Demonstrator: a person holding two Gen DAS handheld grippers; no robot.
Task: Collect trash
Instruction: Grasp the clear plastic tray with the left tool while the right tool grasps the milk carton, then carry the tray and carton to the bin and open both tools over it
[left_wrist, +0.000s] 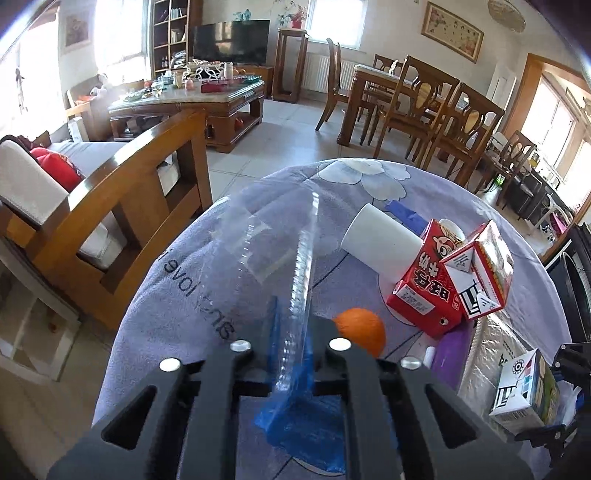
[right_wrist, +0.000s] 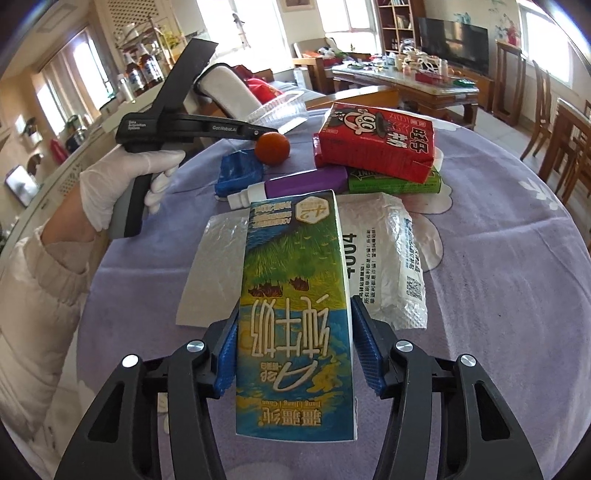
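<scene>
My left gripper (left_wrist: 291, 347) is shut on a clear plastic clamshell box (left_wrist: 273, 240) and holds it above the purple tablecloth (left_wrist: 177, 295). My right gripper (right_wrist: 293, 339) is shut on a blue and green milk carton (right_wrist: 295, 314), held over a silver bubble mailer (right_wrist: 388, 258). The same carton shows at the right edge of the left wrist view (left_wrist: 524, 391). On the table lie a red drink carton (right_wrist: 373, 142), a white paper cup (left_wrist: 380, 240), an orange (right_wrist: 272, 147), a blue wrapper (right_wrist: 238, 173) and a purple tube (right_wrist: 295, 186).
A green packet (right_wrist: 395, 182) lies under the red carton. A wooden sofa (left_wrist: 122, 206) stands left of the table, a coffee table (left_wrist: 192, 99) and TV (left_wrist: 231, 40) beyond it, and dining chairs (left_wrist: 436, 110) at the back right.
</scene>
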